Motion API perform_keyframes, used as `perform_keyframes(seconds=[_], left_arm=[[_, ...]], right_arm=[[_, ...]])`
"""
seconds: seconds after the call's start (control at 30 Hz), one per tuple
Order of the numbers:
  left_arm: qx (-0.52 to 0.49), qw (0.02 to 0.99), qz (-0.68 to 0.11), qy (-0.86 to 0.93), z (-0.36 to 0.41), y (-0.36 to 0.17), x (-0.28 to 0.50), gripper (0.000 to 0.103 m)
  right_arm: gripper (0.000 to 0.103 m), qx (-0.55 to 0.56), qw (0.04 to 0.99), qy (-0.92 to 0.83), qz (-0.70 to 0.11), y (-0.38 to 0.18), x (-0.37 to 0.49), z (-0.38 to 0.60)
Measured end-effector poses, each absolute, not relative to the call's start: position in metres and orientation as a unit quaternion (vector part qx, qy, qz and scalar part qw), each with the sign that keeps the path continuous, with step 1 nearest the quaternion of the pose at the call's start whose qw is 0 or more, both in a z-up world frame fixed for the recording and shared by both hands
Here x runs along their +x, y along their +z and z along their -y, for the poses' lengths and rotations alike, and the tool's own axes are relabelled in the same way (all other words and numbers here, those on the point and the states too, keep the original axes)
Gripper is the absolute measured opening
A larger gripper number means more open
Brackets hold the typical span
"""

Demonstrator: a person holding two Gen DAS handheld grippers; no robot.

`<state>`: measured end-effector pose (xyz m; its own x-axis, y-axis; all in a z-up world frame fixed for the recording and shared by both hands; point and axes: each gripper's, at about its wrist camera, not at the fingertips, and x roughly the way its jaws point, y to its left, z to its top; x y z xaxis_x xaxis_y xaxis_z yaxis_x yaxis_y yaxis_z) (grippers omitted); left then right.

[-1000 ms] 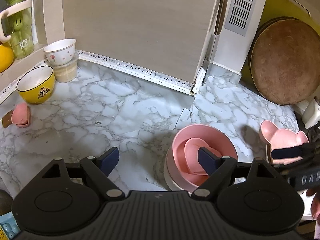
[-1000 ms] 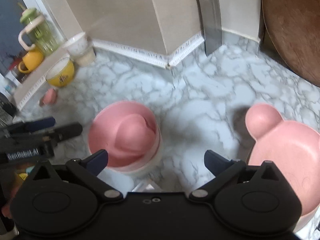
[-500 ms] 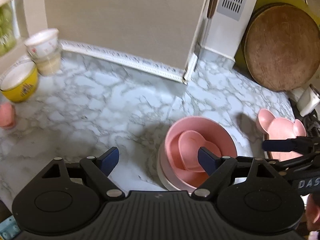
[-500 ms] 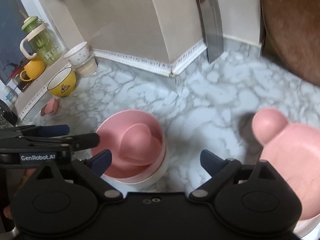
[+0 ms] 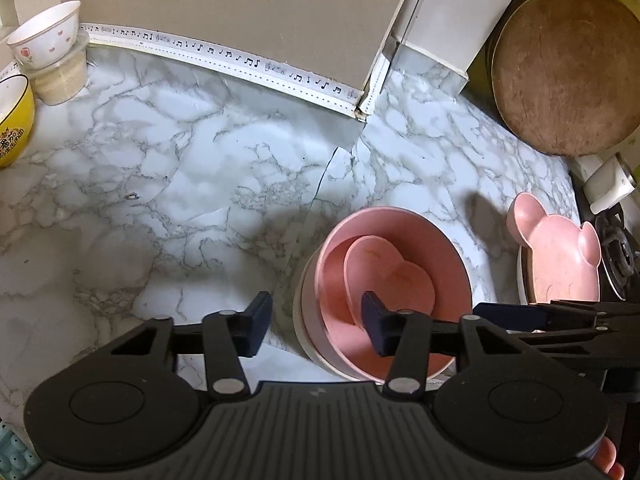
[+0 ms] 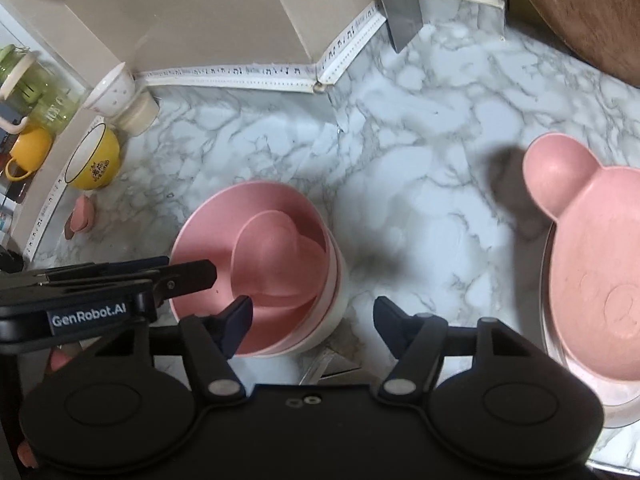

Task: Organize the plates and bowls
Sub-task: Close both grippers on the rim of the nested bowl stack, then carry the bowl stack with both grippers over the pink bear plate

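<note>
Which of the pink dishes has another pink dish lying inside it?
The round pink bowl: a heart-shaped dish lies inside it. The bear-shaped plate, further right, holds nothing.

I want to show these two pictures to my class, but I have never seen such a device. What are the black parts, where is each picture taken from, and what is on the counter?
No robot here: a person holds a hand-held gripper in each hand, each carrying a camera looking along its fingers. One picture is from the left gripper, the other from the right gripper. Both are open and hold nothing. On the marble counter a heart-shaped dish lies inside a pink bowl. A bear-shaped plate lies to the right, a yellow bowl far left.
</note>
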<state>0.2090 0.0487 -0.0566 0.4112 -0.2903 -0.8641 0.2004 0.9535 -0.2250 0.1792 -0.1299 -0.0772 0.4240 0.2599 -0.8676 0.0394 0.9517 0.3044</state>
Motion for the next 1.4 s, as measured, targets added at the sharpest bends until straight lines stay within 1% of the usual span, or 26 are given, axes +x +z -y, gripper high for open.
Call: perform_keyframes(seconds=[0.13,0.2,0.27,0.33,0.4,0.5,0.67,0.93,1.07,1.4], left_arm=[[-0.048,0.826,-0.545,-0.135,-0.049,-0.063,0.217,0.038],[-0.056,0.819,-0.556,-0.132,-0.051,-0.068,0.220,0.037],[-0.061,0.815,-0.561,-0.133,-0.052,-0.071,0.221,0.034],[-0.065,0.813,-0.563,-0.135,-0.052,-0.073,0.221,0.033],[-0.068,0.812,-0.564,-0.134,-0.051,-0.075,0.222,0.033],[-0.067,0.810,-0.566,-0.139,-0.048,-0.077,0.222,0.025],[-0.061,0.814,-0.563,-0.132,-0.045,-0.078,0.220,0.022],[-0.051,0.819,-0.559,-0.121,-0.040,-0.077,0.216,0.020],[-0.053,0.822,-0.554,-0.119,-0.040,-0.075,0.214,0.019],[-0.046,0.830,-0.542,-0.123,-0.029,-0.058,0.210,0.019]], right_arm=[[0.062,0.155,0.816,0.066,-0.553,-0.083,0.185,0.129],[0.058,0.160,0.811,0.067,-0.559,-0.085,0.187,0.128],[0.055,0.161,0.809,0.066,-0.561,-0.086,0.187,0.126],[0.052,0.165,0.806,0.069,-0.564,-0.087,0.189,0.125],[0.046,0.169,0.801,0.071,-0.569,-0.089,0.190,0.125],[0.040,0.171,0.797,0.071,-0.575,-0.092,0.192,0.124],[0.034,0.170,0.797,0.067,-0.575,-0.093,0.192,0.126],[0.031,0.152,0.804,0.064,-0.571,-0.092,0.192,0.124],[0.027,0.141,0.809,0.061,-0.567,-0.090,0.191,0.124],[0.025,0.138,0.817,0.060,-0.557,-0.076,0.185,0.133]])
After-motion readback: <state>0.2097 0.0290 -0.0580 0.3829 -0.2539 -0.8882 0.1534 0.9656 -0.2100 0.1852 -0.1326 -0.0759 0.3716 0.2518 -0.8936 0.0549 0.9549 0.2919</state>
